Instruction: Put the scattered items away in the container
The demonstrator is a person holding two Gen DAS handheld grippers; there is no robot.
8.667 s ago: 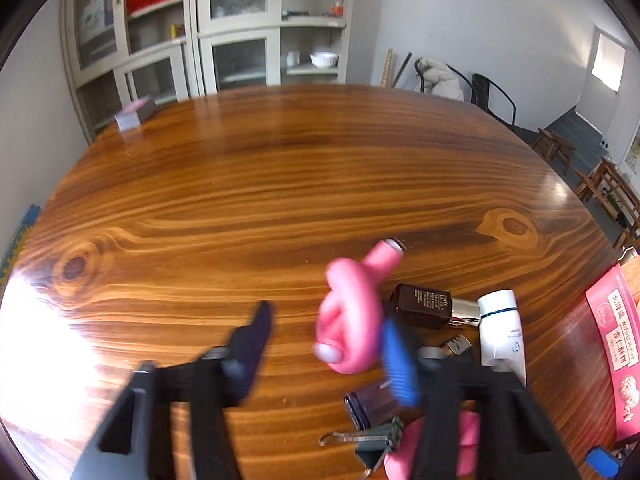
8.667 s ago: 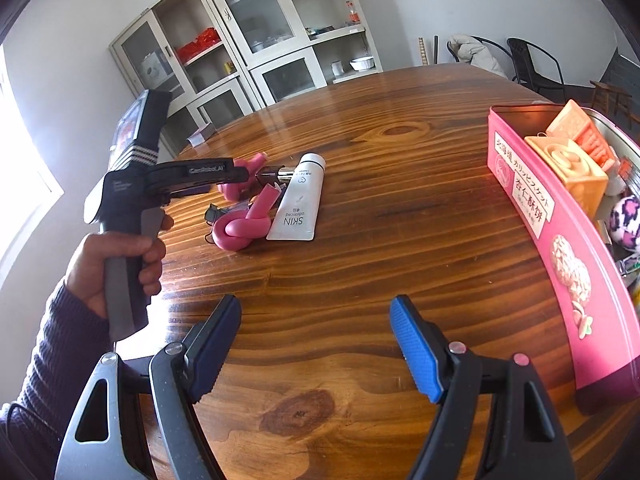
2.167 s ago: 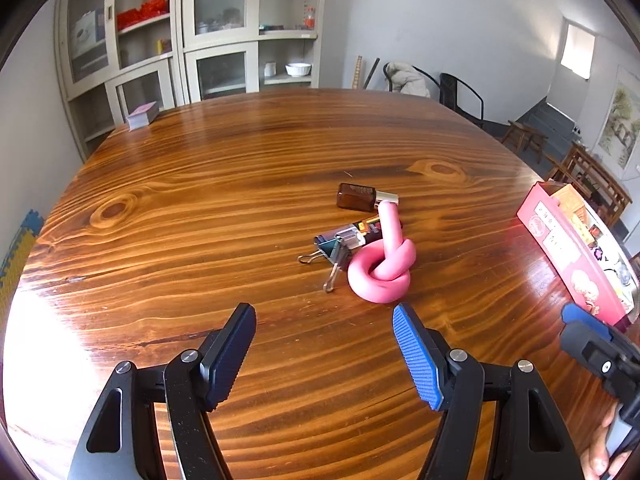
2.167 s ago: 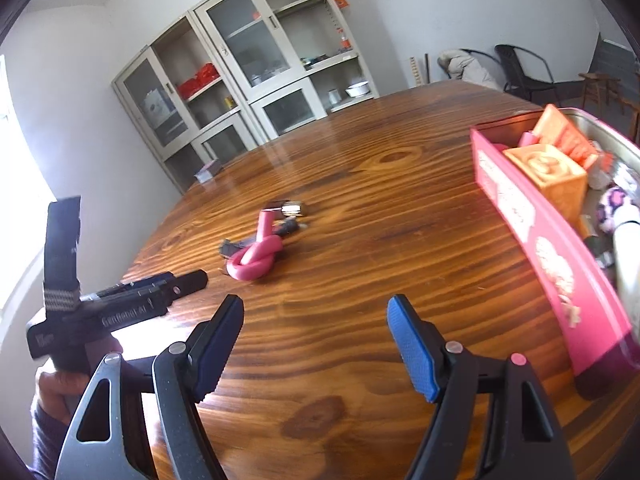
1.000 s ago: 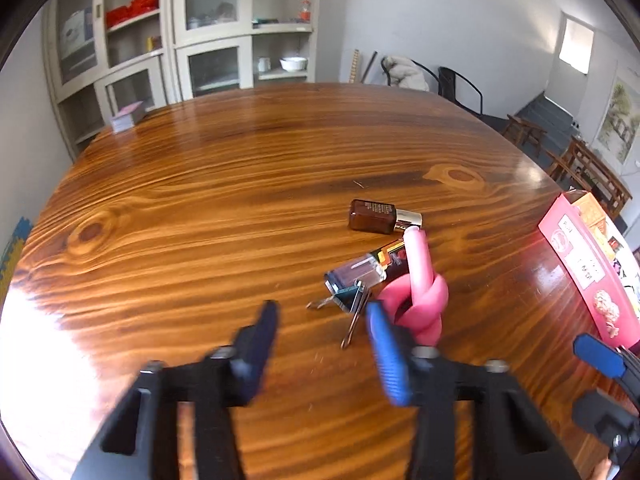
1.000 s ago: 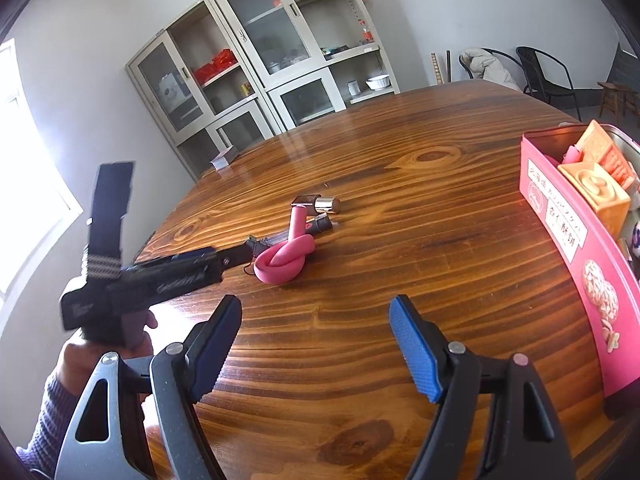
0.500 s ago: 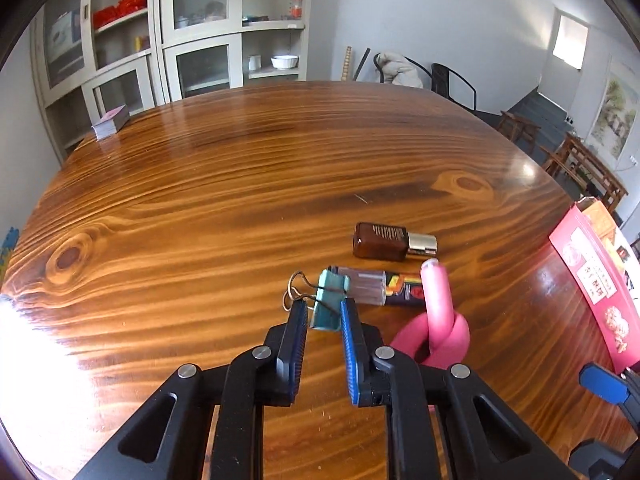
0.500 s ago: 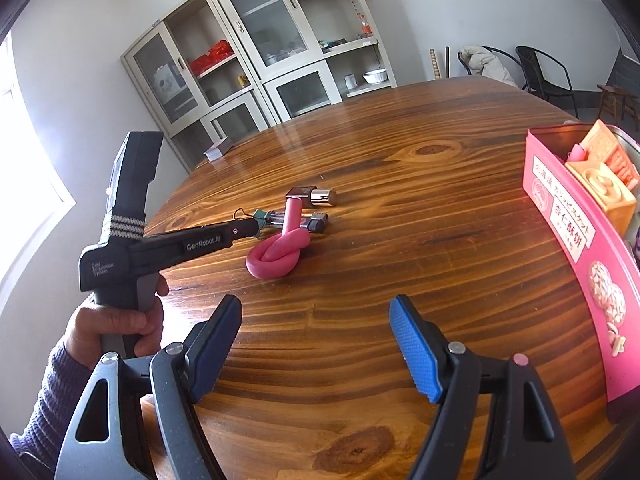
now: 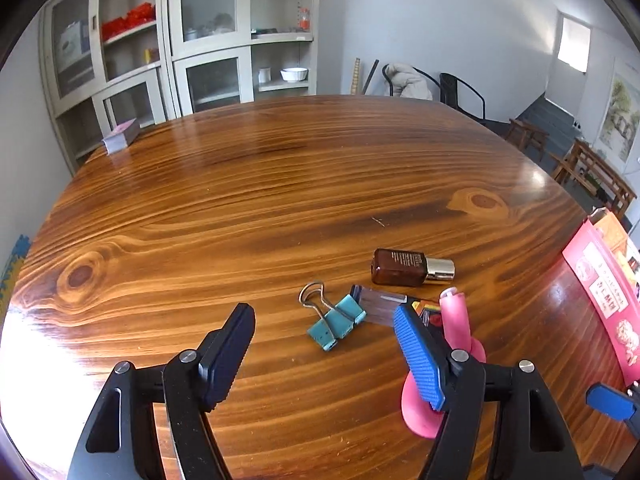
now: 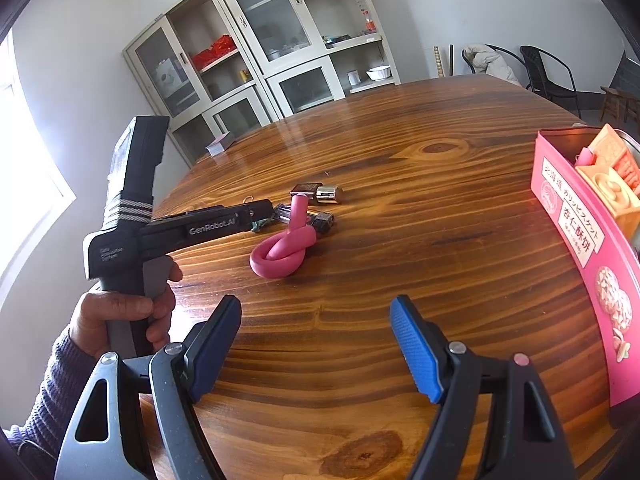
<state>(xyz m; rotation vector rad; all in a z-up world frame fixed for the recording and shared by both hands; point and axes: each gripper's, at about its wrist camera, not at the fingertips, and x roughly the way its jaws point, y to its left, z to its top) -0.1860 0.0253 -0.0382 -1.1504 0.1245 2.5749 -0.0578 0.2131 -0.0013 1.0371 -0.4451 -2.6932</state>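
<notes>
In the left wrist view my left gripper [image 9: 326, 354] is open and empty, just short of a teal binder clip [image 9: 336, 322] on the wooden table [image 9: 240, 208]. Beside the clip lie a clear-capped tube [image 9: 384, 306], a brown bottle [image 9: 412, 267] and a knotted pink foam tube [image 9: 454, 324], partly hidden by my blue fingertip [image 9: 418, 356]. The pink tin [image 9: 600, 300] stands at the right edge. In the right wrist view my right gripper [image 10: 316, 352] is open and empty, well short of the pink tube [image 10: 286, 250], with the tin [image 10: 580, 240] at the right.
A small purple box [image 9: 120, 138] lies at the table's far left edge. Glass cabinets [image 9: 180, 40] stand behind the table, chairs [image 9: 460, 88] at the far right. In the right wrist view, the hand-held left gripper [image 10: 172, 228] reaches over the clip.
The left gripper was nearly shut around the teal clip half a second ago; its jaws have opened wide and the clip lies on the table. The right gripper has stayed open and nearly still.
</notes>
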